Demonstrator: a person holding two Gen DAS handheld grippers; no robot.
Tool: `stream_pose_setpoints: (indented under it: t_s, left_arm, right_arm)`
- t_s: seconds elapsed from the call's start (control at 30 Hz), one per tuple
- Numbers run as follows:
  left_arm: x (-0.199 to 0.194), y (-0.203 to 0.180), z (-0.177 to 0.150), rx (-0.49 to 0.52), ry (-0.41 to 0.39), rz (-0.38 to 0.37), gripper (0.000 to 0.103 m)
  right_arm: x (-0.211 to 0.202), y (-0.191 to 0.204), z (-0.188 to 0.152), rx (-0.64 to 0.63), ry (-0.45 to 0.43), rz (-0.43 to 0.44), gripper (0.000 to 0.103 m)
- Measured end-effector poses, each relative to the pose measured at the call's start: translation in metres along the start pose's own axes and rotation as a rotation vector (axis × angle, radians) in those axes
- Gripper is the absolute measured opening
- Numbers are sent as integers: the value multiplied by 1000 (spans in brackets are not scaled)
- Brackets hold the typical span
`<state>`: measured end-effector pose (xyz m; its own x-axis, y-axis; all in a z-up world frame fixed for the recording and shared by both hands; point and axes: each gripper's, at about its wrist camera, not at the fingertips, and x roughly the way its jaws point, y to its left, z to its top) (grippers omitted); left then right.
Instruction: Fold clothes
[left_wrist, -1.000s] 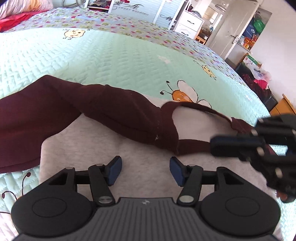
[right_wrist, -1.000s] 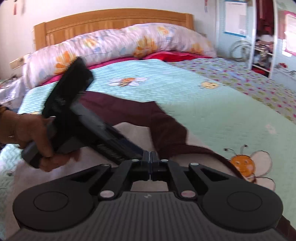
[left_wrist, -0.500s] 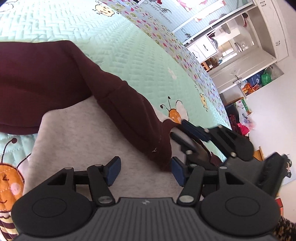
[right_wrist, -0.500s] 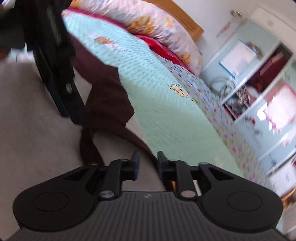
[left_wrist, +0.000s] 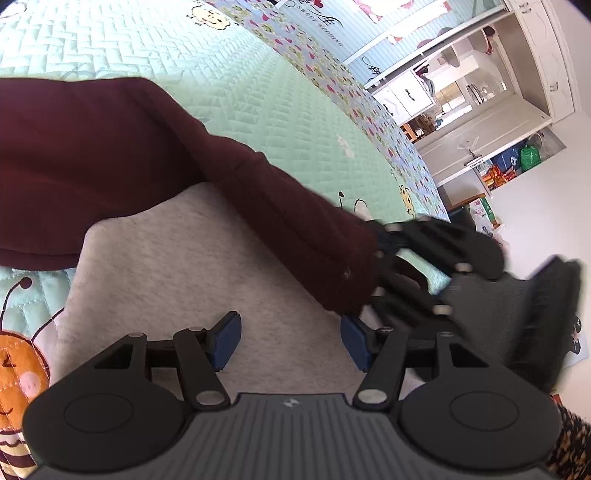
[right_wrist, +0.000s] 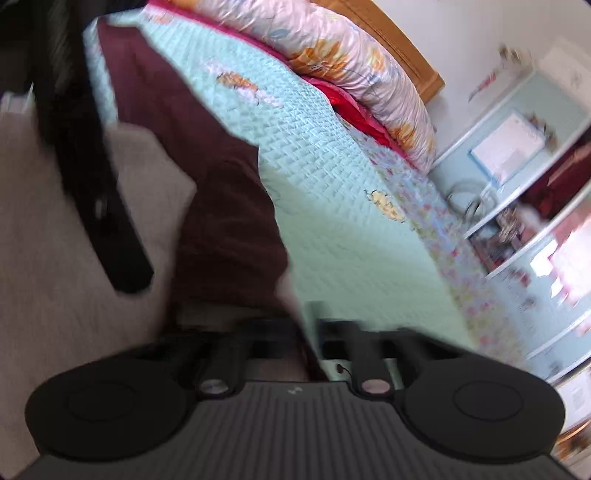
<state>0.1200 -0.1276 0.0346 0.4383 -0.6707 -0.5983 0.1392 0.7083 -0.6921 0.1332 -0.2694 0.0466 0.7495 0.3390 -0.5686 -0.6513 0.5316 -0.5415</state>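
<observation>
A dark maroon garment (left_wrist: 110, 155) lies on the bed, its inside-out grey fleece lining (left_wrist: 192, 266) spread toward me. My left gripper (left_wrist: 290, 341) is open and empty, low over the grey lining. The right gripper (left_wrist: 380, 254) shows in the left wrist view at the garment's maroon edge. In the blurred right wrist view the maroon cloth (right_wrist: 229, 229) runs down between the parted fingers of my right gripper (right_wrist: 303, 325); whether it is held I cannot tell. The left gripper's body (right_wrist: 92, 177) shows dark at the left.
The bed has a mint quilted cover (left_wrist: 258, 96) with bee pictures (left_wrist: 18, 369). A long floral pillow (right_wrist: 354, 62) and wooden headboard (right_wrist: 417, 51) are at the bed's head. White cupboards and shelves (left_wrist: 491, 92) stand beyond the bed.
My right gripper has opened from fully shut and swung to the maroon edge near the left gripper. Both views have tilted. My left gripper stays open over the grey lining.
</observation>
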Motion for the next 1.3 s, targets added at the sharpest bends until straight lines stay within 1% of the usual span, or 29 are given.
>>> stream_pose_setpoints:
  t_s: [0.07, 0.13, 0.27, 0.4, 0.5, 0.57, 0.6, 0.67, 0.77, 0.8, 0.87, 0.93, 0.97, 1.07, 1.13, 1.17, 1.2, 1.23, 1.27, 1.3]
  left_arm:
    - [1, 3, 0, -17, -4, -9, 63]
    - [0, 6, 0, -32, -5, -17, 63]
    - [-3, 9, 0, -63, -8, -30, 62]
    - [-7, 10, 1, -60, 6, -45, 63]
    - [-6, 10, 3, -64, 1, -56, 63]
    - [-3, 9, 6, -71, -4, -61, 64]
    - [-2, 8, 7, -74, -6, -64, 64]
    - [-1, 6, 6, -73, -14, -76, 66]
    - [2, 4, 7, -57, -4, -95, 67]
    - [4, 3, 7, -45, 7, -98, 67]
    - [8, 3, 10, -17, 40, -113, 69]
    - [14, 4, 14, 16, 80, -131, 69]
    - [17, 3, 18, 33, 96, -136, 70]
    - [28, 0, 28, 79, 143, -147, 72]
    - [36, -3, 39, 88, 167, -153, 72]
    - [40, -5, 46, 83, 175, -158, 72]
    - [43, -7, 53, 78, 182, -162, 71]
    - [47, -10, 64, 69, 183, -167, 71]
    - [49, -15, 76, 76, 155, -179, 71]
    - [52, -21, 88, 82, 126, -192, 71]
  right_arm:
    - [-16, -8, 12, 71, -26, 23, 7]
    - [-38, -9, 18, 100, -57, 50, 7]
    - [-49, 1, 12, 87, -5, 112, 7]
    - [-48, 7, 5, 147, 32, 117, 7]
    - [-45, 15, 4, 141, 12, 61, 8]
    - [-42, 12, 1, 177, -11, 12, 9]
    - [-43, 8, 0, 215, -18, -2, 11]
    - [-56, -1, -8, 318, -28, -25, 13]
    - [-85, -10, -24, 477, -39, -40, 13]
    - [-94, -11, -31, 532, -23, -20, 13]
    - [-108, -6, -46, 621, 35, 62, 14]
    - [-115, 4, -63, 667, 124, 178, 16]
    - [-115, 9, -70, 673, 169, 212, 16]
    - [-111, 9, -90, 710, 250, 260, 16]
    - [-96, -9, -101, 770, 253, 318, 16]
    - [-88, -20, -105, 792, 260, 371, 16]
    - [-79, -31, -111, 820, 268, 434, 14]
    - [-73, -43, -114, 831, 261, 442, 13]
    - [-72, -53, -115, 817, 245, 380, 14]
    - [-74, -63, -114, 791, 214, 275, 14]
